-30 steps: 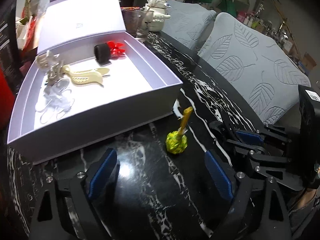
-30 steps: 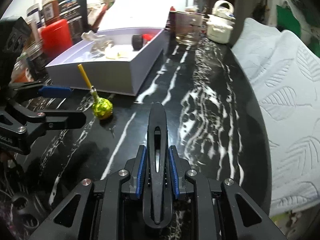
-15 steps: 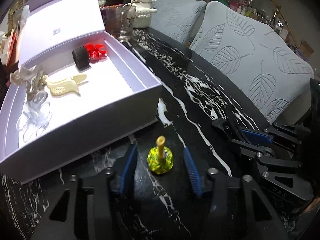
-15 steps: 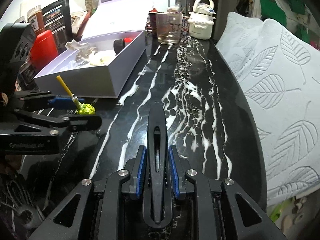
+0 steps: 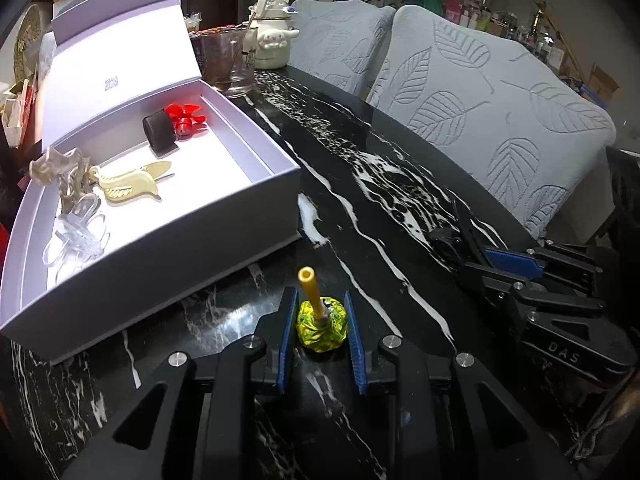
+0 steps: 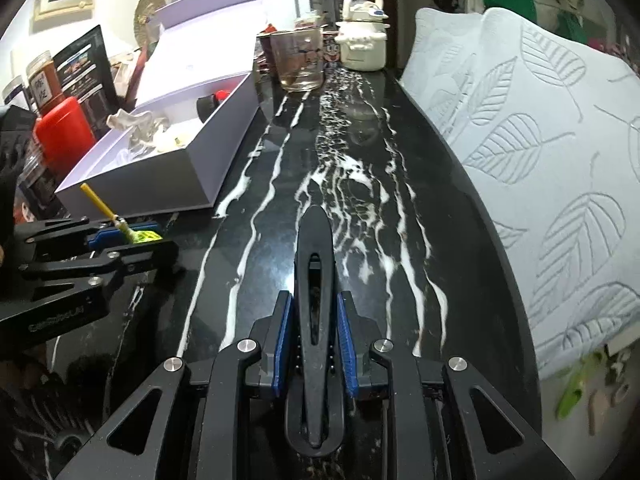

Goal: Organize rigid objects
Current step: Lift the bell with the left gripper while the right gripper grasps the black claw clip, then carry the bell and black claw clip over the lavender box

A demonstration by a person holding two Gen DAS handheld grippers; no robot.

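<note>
The left wrist view is showing the open lilac box's (image 5: pixel 276 200) floor, which the right wrist view is mostly hiding behind the box wall: one cream hair claw (image 5: pixel 128 184), one black-and-red piece (image 5: pixel 168 130), and a heap of clear clips (image 5: pixel 76 236) too tangled to count. The right wrist view alone is showing a red canister (image 6: pixel 64 132) beyond the left gripper.

The left gripper (image 5: pixel 320 326) is closing its blue fingers (image 5: pixel 287 328) on one yellow-green lollipop (image 5: pixel 322 322), whose wrapped head is sitting between them on the black marbled desk (image 5: pixel 400 216); its yellow stick is pointing up and away from the fingers, toward the box just ahead.

The right gripper (image 6: pixel 313 332) is clamping one long black clip (image 6: pixel 314 280), its long axis running straight forward between the fingers, tapered end pointing away along the desk.
</note>
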